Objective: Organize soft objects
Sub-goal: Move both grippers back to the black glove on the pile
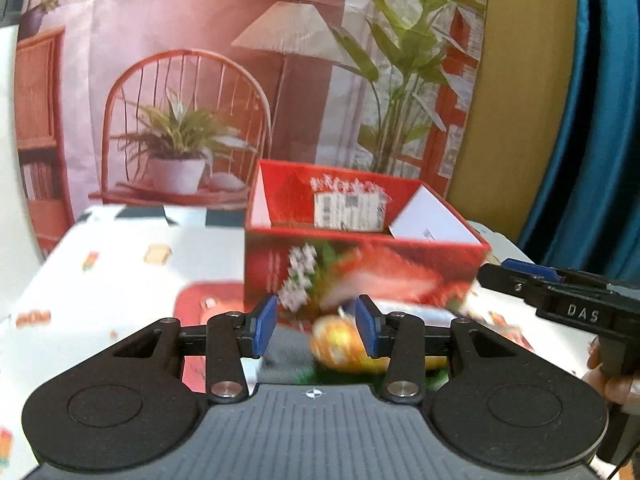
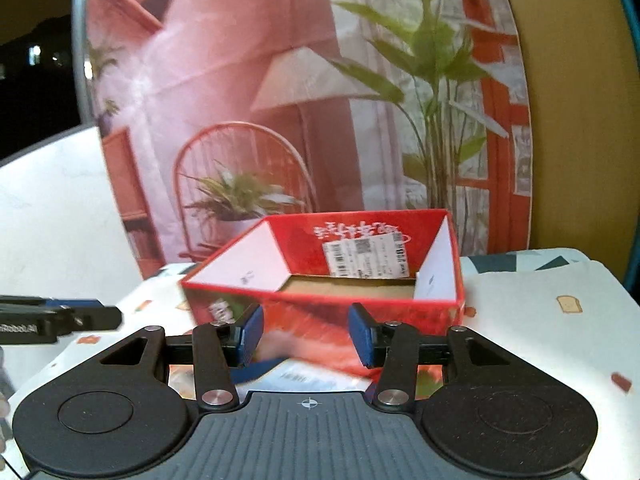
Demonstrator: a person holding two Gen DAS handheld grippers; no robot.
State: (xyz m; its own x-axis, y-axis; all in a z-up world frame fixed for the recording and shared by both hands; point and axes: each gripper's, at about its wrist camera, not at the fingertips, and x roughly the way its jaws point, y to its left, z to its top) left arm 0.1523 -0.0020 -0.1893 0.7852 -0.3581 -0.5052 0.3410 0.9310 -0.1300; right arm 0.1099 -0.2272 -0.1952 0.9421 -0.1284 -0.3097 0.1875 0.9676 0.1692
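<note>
left gripper (image 1: 316, 330) jaws apart, empty | right gripper (image 2: 306, 336) same | red box (image 2: 320, 312) just ahead

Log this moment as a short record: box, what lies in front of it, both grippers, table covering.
box: red box, open top, upright on the table; a white label on its inner back wall
contents: none visible
in front of box: blurred orange-yellow item, kind unclear
left gripper: open, nothing held
right gripper: open, nothing held
covering: white patterned cloth
backdrop: printed room scene
</note>
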